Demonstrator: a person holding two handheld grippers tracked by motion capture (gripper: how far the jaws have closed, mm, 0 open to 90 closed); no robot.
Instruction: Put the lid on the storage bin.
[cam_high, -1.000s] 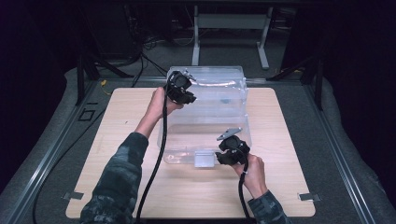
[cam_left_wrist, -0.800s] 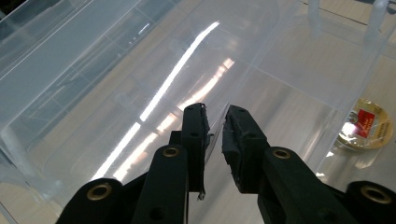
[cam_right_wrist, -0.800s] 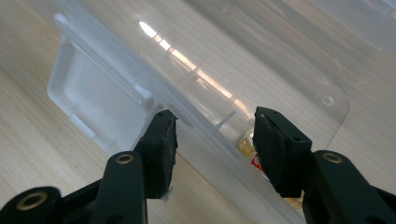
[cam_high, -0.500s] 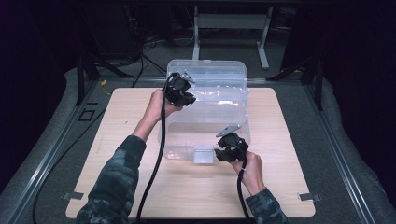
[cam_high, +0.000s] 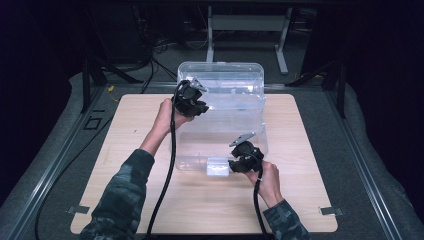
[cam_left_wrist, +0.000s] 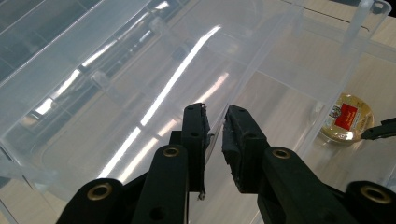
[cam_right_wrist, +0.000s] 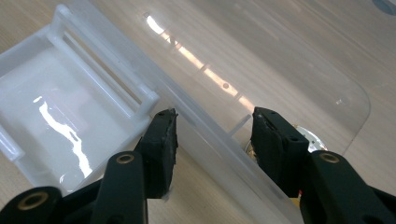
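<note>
A clear plastic storage bin (cam_high: 220, 145) stands on the wooden table (cam_high: 125, 165), its clear lid (cam_high: 225, 82) tilted up at the back. My left gripper (cam_high: 204, 106) is at the lid's left edge; in the left gripper view its jaws (cam_left_wrist: 215, 122) are shut on that thin clear edge. My right gripper (cam_high: 231, 165) sits at the bin's front rim beside the white latch (cam_high: 217, 166). In the right gripper view its jaws (cam_right_wrist: 212, 126) straddle the rim and press on it, with the latch (cam_right_wrist: 70, 107) to the left. A small round gold tin with a red label (cam_left_wrist: 346, 118) lies inside the bin.
The table's edges end on grey padded flooring (cam_high: 360, 150). A black cable (cam_high: 167, 180) trails from the left gripper across the table toward the person. Metal frame legs (cam_high: 280, 45) stand behind the bin. Bare wood lies left and right of the bin.
</note>
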